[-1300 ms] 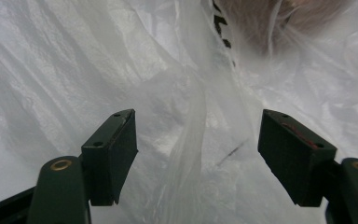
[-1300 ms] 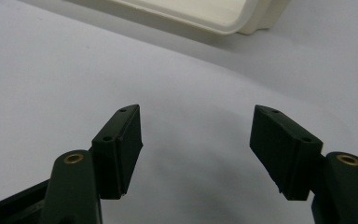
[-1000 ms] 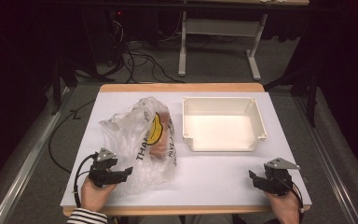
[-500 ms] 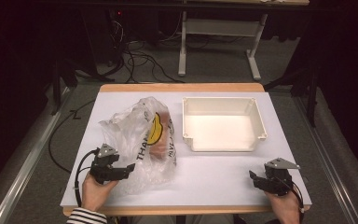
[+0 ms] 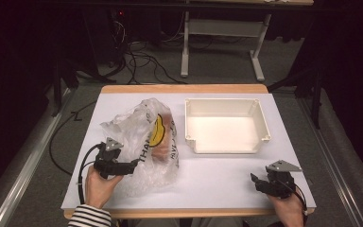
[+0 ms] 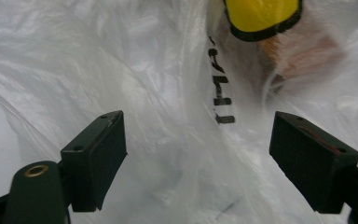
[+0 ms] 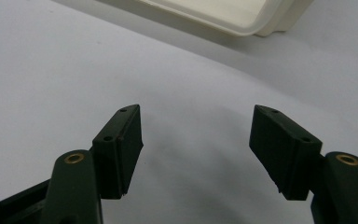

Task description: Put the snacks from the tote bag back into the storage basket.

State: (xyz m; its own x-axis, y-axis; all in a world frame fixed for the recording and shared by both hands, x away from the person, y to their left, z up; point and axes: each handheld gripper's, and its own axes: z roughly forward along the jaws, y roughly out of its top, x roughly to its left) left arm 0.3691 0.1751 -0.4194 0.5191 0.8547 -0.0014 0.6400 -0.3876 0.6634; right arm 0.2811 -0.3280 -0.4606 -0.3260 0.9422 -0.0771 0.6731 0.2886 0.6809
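A crumpled clear plastic bag (image 5: pixel 142 137) with a yellow print and black lettering lies on the left half of the white table; something brownish shows through it (image 5: pixel 162 152). My left gripper (image 5: pixel 135 165) is at the bag's near left edge, and its jaws have just been opening. In the left gripper view the left gripper (image 6: pixel 198 154) stands wide open, with bag film (image 6: pixel 168 93) behind the gap and neither pad pressing on it. My right gripper (image 5: pixel 254 180) rests open at the near right of the table, and the right gripper view shows the right gripper (image 7: pixel 196 149) over bare surface.
A shallow white tray (image 5: pixel 227 101), nothing in it, stands at the back right of the table; its corner (image 7: pixel 261 21) appears ahead of the right jaws. The table's wooden edge (image 5: pixel 184 88) runs along the back. Cables and a metal stand lie on the floor beyond.
The left hand has lifted a little and shifted toward the bag, and its jaws stand wider apart. The right hand, the bag and the tray have kept their places.
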